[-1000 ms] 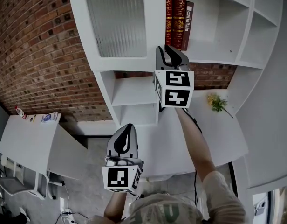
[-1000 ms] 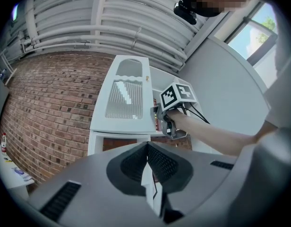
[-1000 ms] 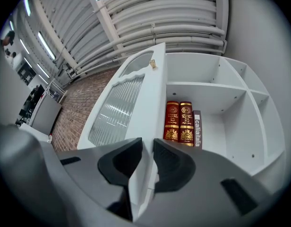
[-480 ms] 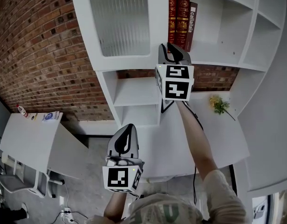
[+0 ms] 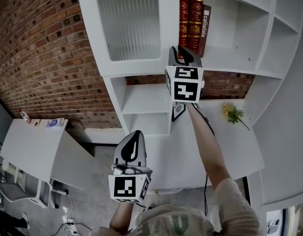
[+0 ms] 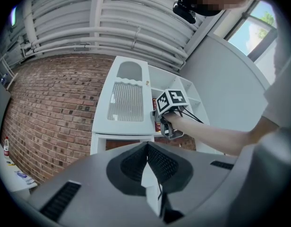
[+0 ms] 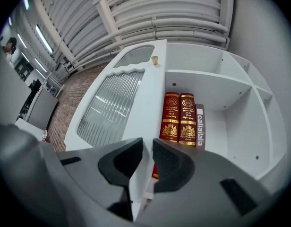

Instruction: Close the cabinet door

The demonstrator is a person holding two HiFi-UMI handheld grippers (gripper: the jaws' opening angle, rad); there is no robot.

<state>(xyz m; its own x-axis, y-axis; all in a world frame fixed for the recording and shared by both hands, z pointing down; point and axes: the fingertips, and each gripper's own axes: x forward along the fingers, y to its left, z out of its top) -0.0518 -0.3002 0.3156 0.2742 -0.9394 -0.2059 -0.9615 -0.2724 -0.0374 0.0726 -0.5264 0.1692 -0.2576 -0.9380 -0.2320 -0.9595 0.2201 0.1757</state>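
Observation:
The white cabinet door (image 5: 136, 28) with its ribbed glass pane stands ajar in front of the shelf unit. My right gripper (image 5: 177, 50) reaches up to the door's lower right edge, its marker cube (image 5: 185, 84) facing the head camera. In the right gripper view the door (image 7: 115, 105) runs edge-on between the jaws of my right gripper (image 7: 148, 145), which is shut on that edge. A small brass knob (image 7: 154, 59) sits near the door's top. My left gripper (image 5: 133, 136) hangs low and apart from the cabinet, shut with nothing held; its jaws also meet in the left gripper view, at my left gripper (image 6: 147, 145).
Two red books and a dark one (image 5: 191, 18) stand on the shelf behind the door's edge. A yellow flower sprig (image 5: 232, 113) lies on the white counter at the right. A brick wall (image 5: 38, 58) is at the left, and a white table (image 5: 28, 146) with small items stands below it.
My right gripper and the door edge it grips have shifted slightly to the right, toward the shelf with the books. The left gripper has stayed where it was.

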